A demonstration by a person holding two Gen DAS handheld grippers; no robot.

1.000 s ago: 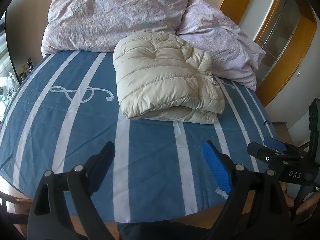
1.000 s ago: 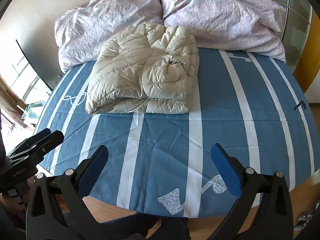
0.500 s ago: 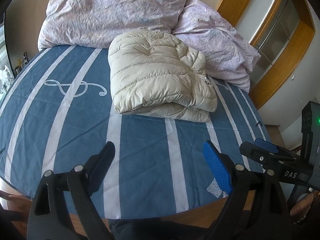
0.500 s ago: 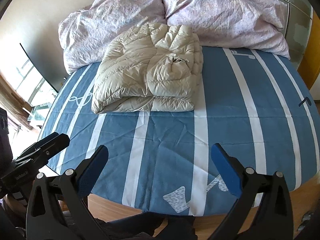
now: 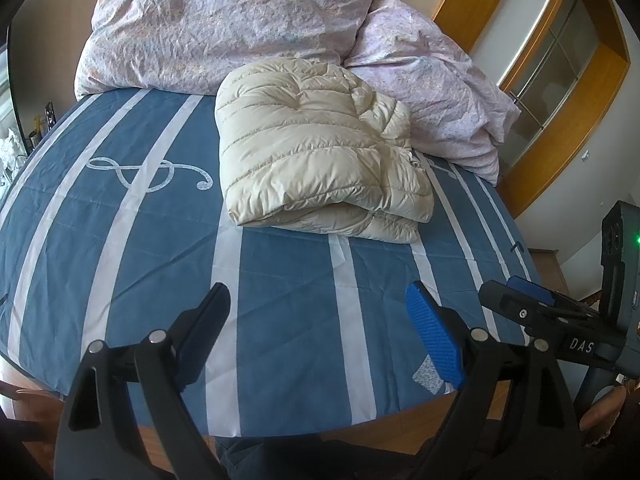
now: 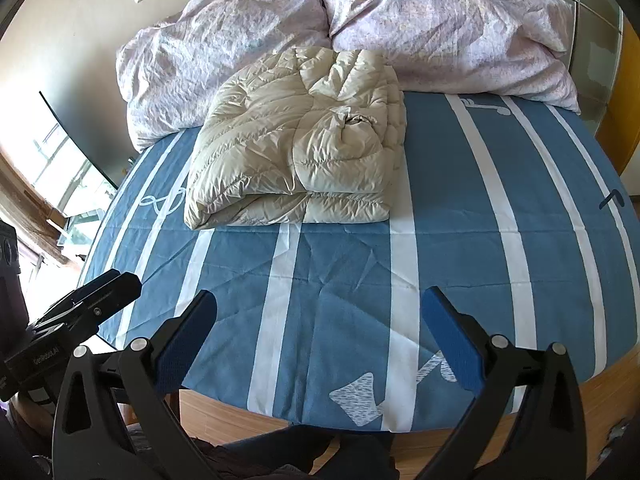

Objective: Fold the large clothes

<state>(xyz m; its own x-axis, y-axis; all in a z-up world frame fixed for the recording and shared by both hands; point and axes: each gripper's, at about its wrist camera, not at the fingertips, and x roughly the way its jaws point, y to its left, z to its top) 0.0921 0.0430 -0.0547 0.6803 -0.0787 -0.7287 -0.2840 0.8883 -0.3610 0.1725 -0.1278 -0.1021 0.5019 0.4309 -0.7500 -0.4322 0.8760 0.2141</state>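
A cream quilted puffer jacket [image 5: 320, 148] lies folded into a thick bundle on the blue striped bed sheet [image 5: 280, 288], toward the head of the bed. It also shows in the right wrist view [image 6: 300, 144]. My left gripper [image 5: 316, 320] is open and empty, held above the foot of the bed, well short of the jacket. My right gripper [image 6: 320, 320] is open and empty too, also near the foot edge. Each gripper shows at the side of the other's view.
Crumpled lilac duvets [image 5: 224, 24] are piled behind the jacket against the wall [image 6: 440, 28]. The wooden bed frame edge [image 6: 240, 412] runs below the sheet. A wooden-framed glass door [image 5: 560, 72] stands at the right, a window [image 6: 52, 168] at the left.
Both grippers have pulled back and risen slightly from the bed; the jacket sits a little farther up in both views. The jacket itself has not moved. Both stay open.
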